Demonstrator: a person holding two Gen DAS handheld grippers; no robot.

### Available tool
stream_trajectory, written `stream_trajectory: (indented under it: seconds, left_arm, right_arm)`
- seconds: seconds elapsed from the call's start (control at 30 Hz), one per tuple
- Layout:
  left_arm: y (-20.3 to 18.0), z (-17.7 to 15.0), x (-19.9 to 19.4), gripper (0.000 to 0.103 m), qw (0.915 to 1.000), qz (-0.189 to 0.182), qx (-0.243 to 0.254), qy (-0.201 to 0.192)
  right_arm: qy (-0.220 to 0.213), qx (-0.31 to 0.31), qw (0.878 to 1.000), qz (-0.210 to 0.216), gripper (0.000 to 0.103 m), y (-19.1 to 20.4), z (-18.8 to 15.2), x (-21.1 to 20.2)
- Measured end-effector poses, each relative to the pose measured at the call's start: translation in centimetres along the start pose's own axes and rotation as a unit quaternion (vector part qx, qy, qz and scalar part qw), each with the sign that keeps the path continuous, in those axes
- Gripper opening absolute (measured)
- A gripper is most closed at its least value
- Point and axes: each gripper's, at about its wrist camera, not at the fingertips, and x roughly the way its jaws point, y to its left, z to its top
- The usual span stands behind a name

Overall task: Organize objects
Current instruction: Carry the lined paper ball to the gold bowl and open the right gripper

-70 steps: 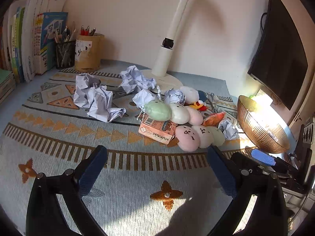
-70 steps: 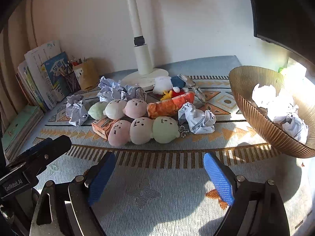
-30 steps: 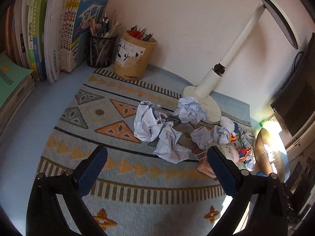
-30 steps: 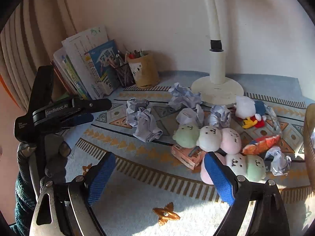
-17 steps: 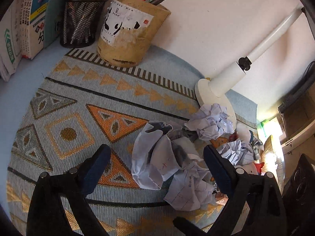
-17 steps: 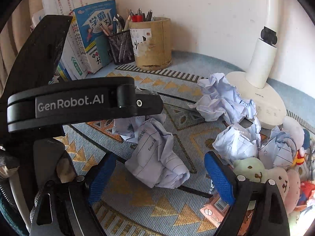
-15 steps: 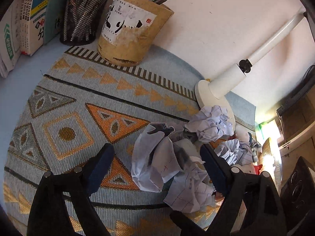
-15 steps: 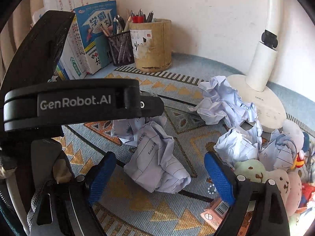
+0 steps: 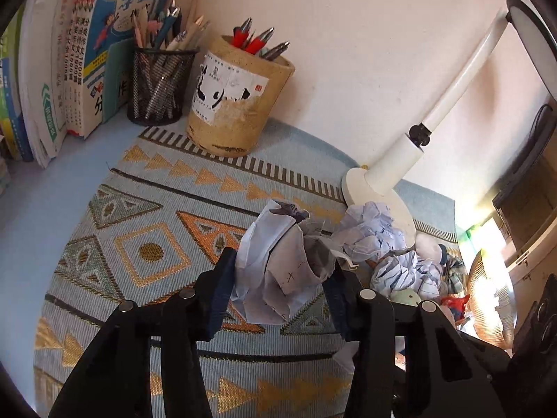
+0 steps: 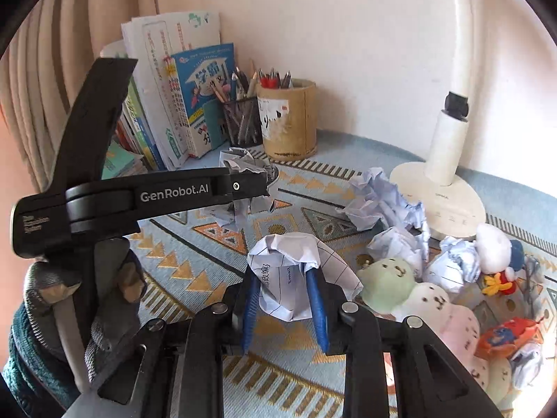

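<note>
Left wrist view: left claw (image 9: 280,275) clamps a crumpled paper (image 9: 278,268); beyond it, pens fill a mesh cup (image 9: 158,85) and cardboard tub (image 9: 236,104). Right claw (image 10: 283,296) pinches another paper ball (image 10: 296,275).

Daylight enters from the right and burns out the wicker bowl (image 9: 487,299) in the left wrist view into white glare. The wall (image 10: 348,35) is evenly bright, shadows soft. Both fisheye views bend straight lines strongly and end in black corners. The gripper bodies up close look slightly soft; the mat (image 9: 146,250) is sharp.
</note>
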Motion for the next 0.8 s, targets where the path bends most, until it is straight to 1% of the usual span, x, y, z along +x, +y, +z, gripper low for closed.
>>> stream_trajectory:
  seconds: [0.1, 0.17, 0.23, 0.3, 0.4, 0.5, 0.57, 0.63, 0.67, 0.7, 0.73, 0.77, 0.8]
  left_arm:
    - [-2.0, -1.1, -3.7, 0.045, 0.9994, -0.021, 0.011, -0.027]
    - [-4.4, -2.7, -5.7, 0.045, 0.9984, -0.033, 0.029, -0.037]
    - [-6.6, -4.9, -7.3, 0.045, 0.9974, -0.049, 0.042, -0.033]
    - [-9.0, -7.5, -7.8, 0.045, 0.9963, -0.067, 0.049, -0.022]
    - [-12.7, -11.4, -6.8, 0.045, 0.9935, -0.100, 0.055, 0.003]
    - [-16.8, -14.4, -5.2, 0.045, 0.9899, -0.092, 0.106, 0.020]
    - [-18.1, -15.5, -4.2, 0.045, 0.9879, -0.093, 0.120, 0.029]
    - [-18.7, -16.2, -3.4, 0.045, 0.9877, -0.084, 0.127, 0.034]
    - [-18.6, -16.3, -3.2, 0.045, 0.9879, -0.078, 0.129, 0.038]
    - [-18.6, -16.3, -3.3, 0.045, 0.9882, -0.075, 0.129, 0.034]
    - [-18.5, -16.3, -3.5, 0.046, 0.9882, -0.080, 0.128, 0.027]
    - [-18.4, -16.3, -3.6, 0.046, 0.9883, -0.083, 0.126, 0.024]
    - [-18.3, -16.3, -3.5, 0.046, 0.9888, -0.081, 0.123, 0.027]
  right_arm:
    - [-0.024, 0.037, 0.999, 0.011, 0.026, -1.5, -2.4, -5.6]
    - [-0.029, 0.063, 0.998, -0.005, 0.026, -3.2, -5.1, -8.8]
    - [-0.022, 0.088, 0.995, -0.034, 0.027, -5.1, -7.8, -11.0]
    - [-0.005, 0.114, 0.992, -0.051, 0.027, -7.2, -10.4, -12.2]
    - [0.026, 0.134, 0.988, -0.077, 0.028, -9.8, -13.2, -13.0]
    - [0.036, 0.147, 0.986, -0.074, 0.028, -11.5, -14.7, -12.7]
    - [0.042, 0.153, 0.985, -0.068, 0.028, -12.0, -15.2, -12.2]
    - [0.038, 0.160, 0.985, -0.051, 0.032, -12.3, -15.4, -11.9]
    - [0.039, 0.160, 0.985, -0.053, 0.036, -12.3, -15.7, -11.9]
    - [0.042, 0.155, 0.985, -0.059, 0.048, -12.2, -15.8, -12.0]
    - [0.042, 0.148, 0.986, -0.067, 0.056, -12.1, -16.0, -12.1]
    - [0.038, 0.142, 0.986, -0.075, 0.067, -11.9, -16.4, -12.5]
    - [0.034, 0.142, 0.986, -0.077, 0.071, -11.8, -16.7, -12.8]
